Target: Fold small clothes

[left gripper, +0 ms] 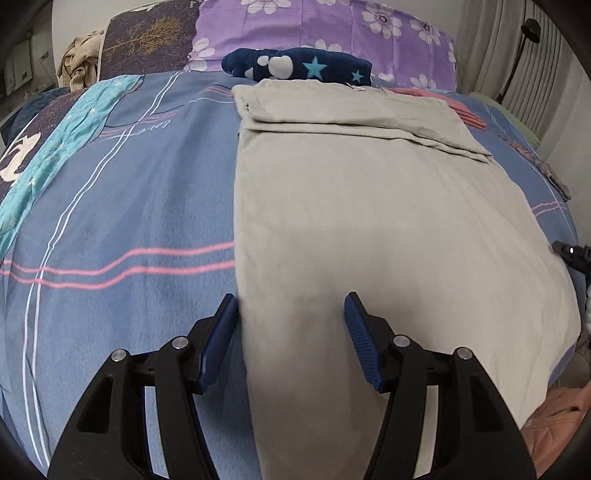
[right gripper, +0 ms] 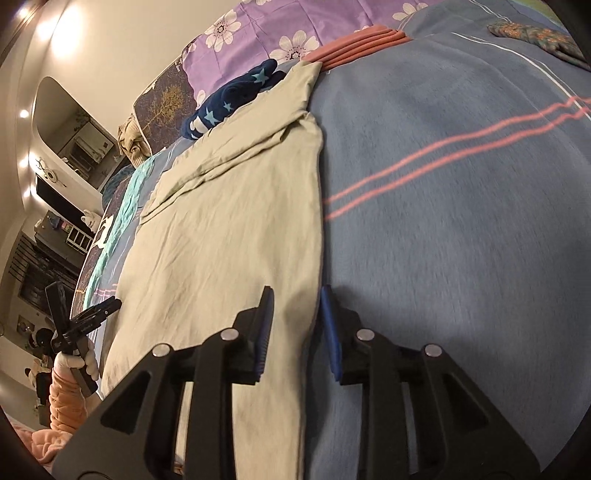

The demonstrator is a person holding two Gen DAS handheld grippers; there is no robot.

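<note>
A grey-beige garment lies flat on the blue bedspread, its far end folded back over itself. My left gripper is open, its fingers straddling the garment's near left edge, just above the cloth. In the right wrist view my right gripper is open around the garment's right edge, near its front corner; its tip also shows at the right edge of the left wrist view. The left gripper also shows at the lower left of the right wrist view, held by a gloved hand.
A folded navy star-print garment and a folded pink garment lie at the far end by a purple flowered pillow. A floral cloth lies far right. Turquoise cloth lies along the left bed edge.
</note>
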